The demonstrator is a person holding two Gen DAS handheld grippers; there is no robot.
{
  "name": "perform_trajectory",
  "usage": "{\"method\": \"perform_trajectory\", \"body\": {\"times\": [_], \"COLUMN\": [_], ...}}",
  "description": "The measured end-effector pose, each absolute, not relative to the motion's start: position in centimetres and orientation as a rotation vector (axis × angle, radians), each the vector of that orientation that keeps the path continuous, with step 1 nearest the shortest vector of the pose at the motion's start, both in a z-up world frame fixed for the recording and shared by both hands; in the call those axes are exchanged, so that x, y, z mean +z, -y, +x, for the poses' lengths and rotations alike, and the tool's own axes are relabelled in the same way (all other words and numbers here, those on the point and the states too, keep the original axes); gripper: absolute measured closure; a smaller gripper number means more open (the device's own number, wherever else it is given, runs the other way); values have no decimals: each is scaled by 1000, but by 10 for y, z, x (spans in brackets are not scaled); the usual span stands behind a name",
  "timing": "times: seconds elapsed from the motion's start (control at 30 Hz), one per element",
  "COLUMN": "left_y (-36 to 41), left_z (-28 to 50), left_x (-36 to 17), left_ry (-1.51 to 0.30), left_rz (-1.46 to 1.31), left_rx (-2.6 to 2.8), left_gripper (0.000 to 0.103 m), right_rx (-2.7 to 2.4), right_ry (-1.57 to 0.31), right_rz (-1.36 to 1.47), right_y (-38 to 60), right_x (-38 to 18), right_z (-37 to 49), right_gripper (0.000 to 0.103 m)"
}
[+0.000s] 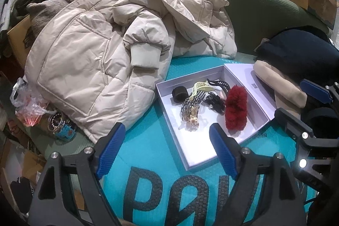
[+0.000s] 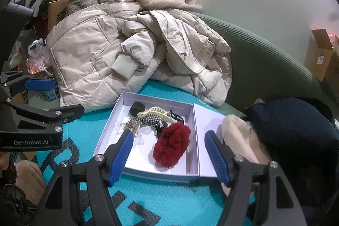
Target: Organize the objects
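Hair accessories, a red fluffy scrunchie (image 2: 172,144), a cream plastic claw clip (image 2: 155,113), a black-and-white checked fabric bow (image 2: 148,120), a black round band (image 2: 137,108) and a clear clip (image 1: 190,120), lie together inside the shallow white cardboard box (image 2: 110,135), which sits on a turquoise bubble mailer (image 1: 148,154) just ahead of both tongs. The box's white lid (image 2: 211,120) lies open at its far-right side.

Both tools are empty: the left gripper (image 1: 167,154) has its blue pads spread wide over the mailer, short of the box's near corner; the right gripper (image 2: 169,158) is likewise spread, its pads framing the box's near edge with nothing pinched.

Judging by that, the gathering step looks done and the hands seem clear of the box. A sensible next move would be closing the lid, which calls for pinching its thin free edge without tipping the contents.

Beyond the box sprawls a beige quilted puffer jacket (image 1: 89,60); a folded beige cloth (image 2: 239,141) and a navy garment (image 2: 296,126) lie to the right.

Readable writing: large dark letters "PA" on the mailer, and "GenRobot.AI" on the left tool's body as seen from the right wrist view. Small print on the box's edge is illegible.
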State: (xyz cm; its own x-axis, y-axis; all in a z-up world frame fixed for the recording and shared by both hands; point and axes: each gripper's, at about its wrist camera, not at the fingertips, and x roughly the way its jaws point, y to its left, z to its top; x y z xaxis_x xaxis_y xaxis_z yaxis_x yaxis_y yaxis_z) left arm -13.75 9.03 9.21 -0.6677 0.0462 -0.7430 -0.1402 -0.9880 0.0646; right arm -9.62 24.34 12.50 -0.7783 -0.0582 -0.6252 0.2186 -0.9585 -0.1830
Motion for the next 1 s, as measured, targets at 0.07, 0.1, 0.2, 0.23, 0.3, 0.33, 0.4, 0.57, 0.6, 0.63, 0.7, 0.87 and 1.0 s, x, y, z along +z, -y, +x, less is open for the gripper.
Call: {"method": "perform_trajectory", "body": {"times": [0.07,0.1,0.2,0.23,0.3,0.33,0.4,0.57,0.6,0.63,0.7,0.87,1.0], "left_y": [-90,-90,-90,-91,-91,-91,-91,-93,-93,-93,-93,-97,-100], "left_z": [-127,-124,-110,-106,-97,-93,-87,-71,-68,-65,-60,-46,-41], "left_x": [91,90,85,83,78,76,72,64,63,62,60,56,53], "left_ry": [-176,-174,-168,-168,-170,-169,-161,-155,-148,-140,-141,-158,-166], "left_rz": [-1234,-1236,-1244,-1250,-1254,-1257,-1266,-1281,-1286,-1293,-1302,-1306,-1321], "left_rx": [2774,2774,2767,2765,2771,2767,2760,2754,2750,2745,2744,2746,2739], "left_gripper": [21,21,21,21,21,20,20,20,20,20,20,20,20], "right_rx": [-2809,-2810,-2811,-2810,-2810,-2808,-2808,-2800,-2799,-2797,-2796,-2787,-2789], "right_ry": [-363,-361,-358,-361,-360,-357,-345,-332,-329,-324,-307,-268,-266], "right_rz": [982,984,1000,1004,1018,1027,1043,1057,1060,1063,1071,1092,1113], "right_y": [-244,-244,-244,-244,-244,-245,-247,-247,-248,-248,-250,-254,-256], "right_x": [123,122,119,118,114,113,110,103,102,100,97,90,86], "right_z": [-88,-84,-72,-70,-63,-61,-56,-42,-39,-37,-33,-26,-21], "right_gripper": [33,33,33,33,33,32,32,32,32,32,32,32,32]}}
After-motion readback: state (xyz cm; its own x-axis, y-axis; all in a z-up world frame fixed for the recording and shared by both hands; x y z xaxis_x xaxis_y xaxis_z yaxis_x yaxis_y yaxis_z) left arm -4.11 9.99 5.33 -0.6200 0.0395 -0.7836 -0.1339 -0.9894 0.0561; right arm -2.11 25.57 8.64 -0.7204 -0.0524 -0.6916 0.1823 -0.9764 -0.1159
